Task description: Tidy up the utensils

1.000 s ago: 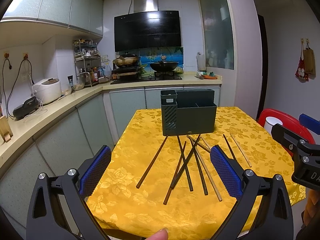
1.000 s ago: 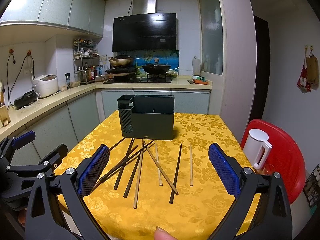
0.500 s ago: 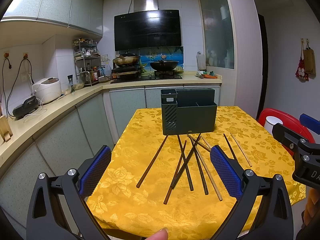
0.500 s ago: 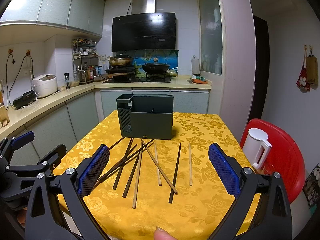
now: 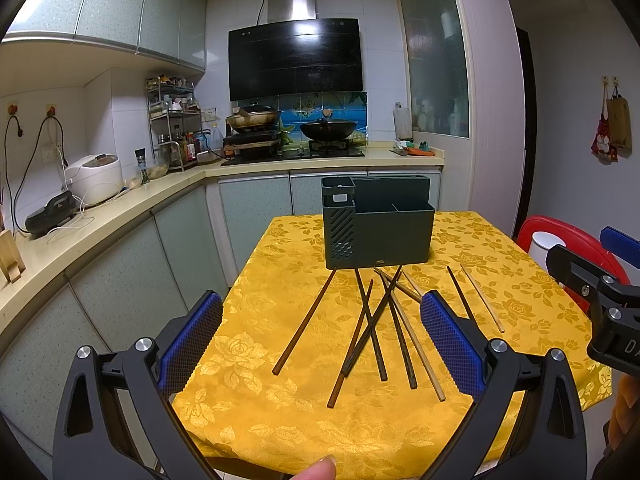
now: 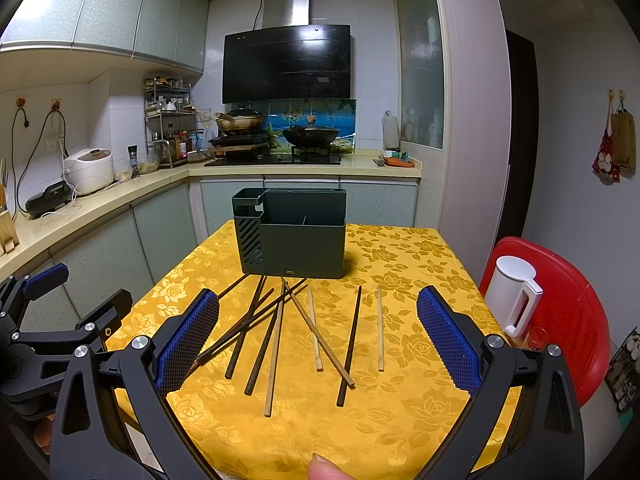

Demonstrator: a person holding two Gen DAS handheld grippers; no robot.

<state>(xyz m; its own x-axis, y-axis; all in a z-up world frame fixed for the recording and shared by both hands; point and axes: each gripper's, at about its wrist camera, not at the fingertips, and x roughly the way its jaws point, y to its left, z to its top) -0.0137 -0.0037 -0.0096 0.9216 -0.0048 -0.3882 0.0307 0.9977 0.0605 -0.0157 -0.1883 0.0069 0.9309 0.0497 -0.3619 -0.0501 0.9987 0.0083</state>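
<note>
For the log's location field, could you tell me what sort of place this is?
A home kitchen, most likely: range hood over a stove with woks, a rice cooker on the counter, and a cloth-covered table.

Two handheld grippers are showing black plastic frames: the left gripper [image 5: 320,338] and right gripper [image 6: 318,336] are each wearing blue textured finger pads [image 5: 450,342] and silver screws [image 6: 138,343]. White lettering is marking one frame.

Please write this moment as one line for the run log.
left hand-held gripper: open, empty | right hand-held gripper: open, empty | chopsticks: loose on tablecloth | utensil holder: upright
</note>
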